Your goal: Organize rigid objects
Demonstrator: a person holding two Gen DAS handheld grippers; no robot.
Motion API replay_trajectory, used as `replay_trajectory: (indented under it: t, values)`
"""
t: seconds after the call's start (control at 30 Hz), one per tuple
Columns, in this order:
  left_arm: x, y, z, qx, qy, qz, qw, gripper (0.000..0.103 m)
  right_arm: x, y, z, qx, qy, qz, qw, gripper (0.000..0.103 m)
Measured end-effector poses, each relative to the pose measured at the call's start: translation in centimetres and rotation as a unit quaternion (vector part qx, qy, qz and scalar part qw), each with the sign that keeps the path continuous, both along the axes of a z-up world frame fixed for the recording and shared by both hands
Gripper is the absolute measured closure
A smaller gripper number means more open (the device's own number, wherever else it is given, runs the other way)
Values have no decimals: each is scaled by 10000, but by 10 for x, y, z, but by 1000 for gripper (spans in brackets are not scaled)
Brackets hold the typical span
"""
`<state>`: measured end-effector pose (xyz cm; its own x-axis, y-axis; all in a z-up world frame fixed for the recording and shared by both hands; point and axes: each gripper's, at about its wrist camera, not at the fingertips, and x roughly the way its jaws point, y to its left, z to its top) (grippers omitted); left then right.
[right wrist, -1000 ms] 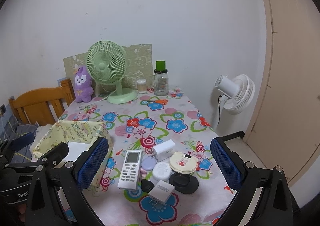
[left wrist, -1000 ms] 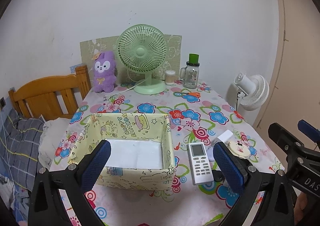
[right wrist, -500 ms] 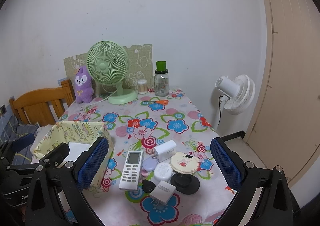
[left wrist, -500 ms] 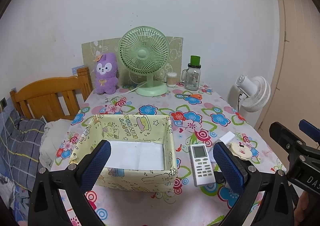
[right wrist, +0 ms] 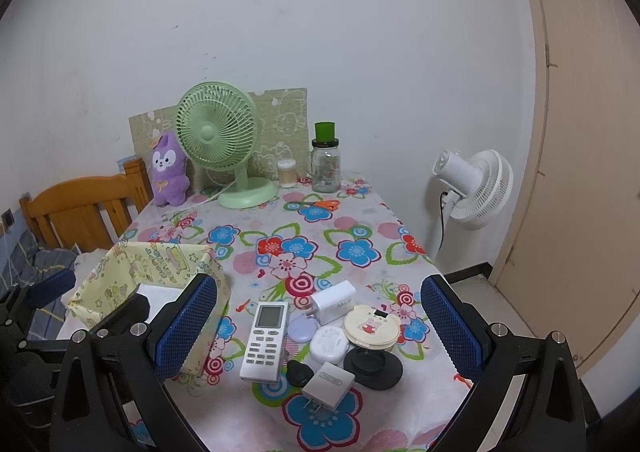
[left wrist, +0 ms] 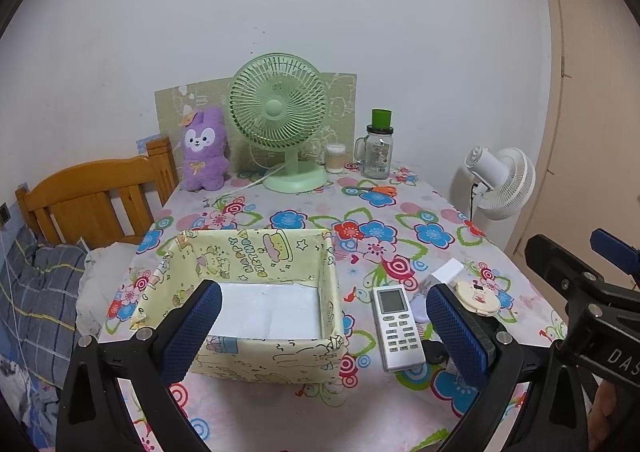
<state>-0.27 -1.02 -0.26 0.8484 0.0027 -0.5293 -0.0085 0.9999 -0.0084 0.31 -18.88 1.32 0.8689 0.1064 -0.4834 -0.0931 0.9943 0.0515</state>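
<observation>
Both grippers hover above the near edge of the surface (right wrist: pixel 360 228), floral cloth on it, nothing held. Left gripper (left wrist: pixel 320 328) fingers wide apart, blue pads framing the yellow cartoon-print box (left wrist: pixel 256 356) below; box open-topped, only a white sheet (left wrist: pixel 268 308) on its bottom. Right gripper (right wrist: pixel 320 322) fingers also wide apart, over the cluster of rigid items to the right of the box. Cluster: white remote (right wrist: pixel 266 340) lying flat, screen end away from camera, just beside the box; lilac round case (right wrist: pixel 301 328) touching the remote's right side; white rounded case (right wrist: pixel 329 344) next to it; cream round compact with cartoon print (right wrist: pixel 371 326) sitting on a black round stand (right wrist: pixel 374 366); white charger block (right wrist: pixel 334 300) behind those; second white plug adapter (right wrist: pixel 329 383) nearest camera, prongs toward the edge; small black object (right wrist: pixel 299 372) between remote and adapter, can't tell what it is. Far end of surface: green desk fan (right wrist: pixel 224 147), purple plush (right wrist: pixel 168 171), jar with green lid (right wrist: pixel 326 163), cotton swab tub (right wrist: pixel 287 171), orange-handled scissors (right wrist: pixel 320 204). White floor fan (right wrist: pixel 476 187) off to the right by the door (right wrist: pixel 580 131). Wooden bed frame (left wrist: pixel 92 203) and plaid bedding (left wrist: pixel 32 292) at left. In the left wrist view the right gripper's black body shows at right edge, with a bit of a hand (left wrist: pixel 604 412) under it.
</observation>
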Motion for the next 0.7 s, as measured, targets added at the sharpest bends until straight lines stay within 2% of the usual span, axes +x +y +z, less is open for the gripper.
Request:
replay_trajectory:
  t: [0.23,0.4,0.7]
  values:
    - [2,-2,0,7,-13,-9,10000,0,2,1,0,-10,-4,3,10000,0]
    - [5,-3,-1,-171,41,-30,9998,1,5,-2,0,73,-11,0,10000,0]
    - [11,-15,-6,7,66,-63,10000,8,13,-2,-6,-65,3,16,10000,0]
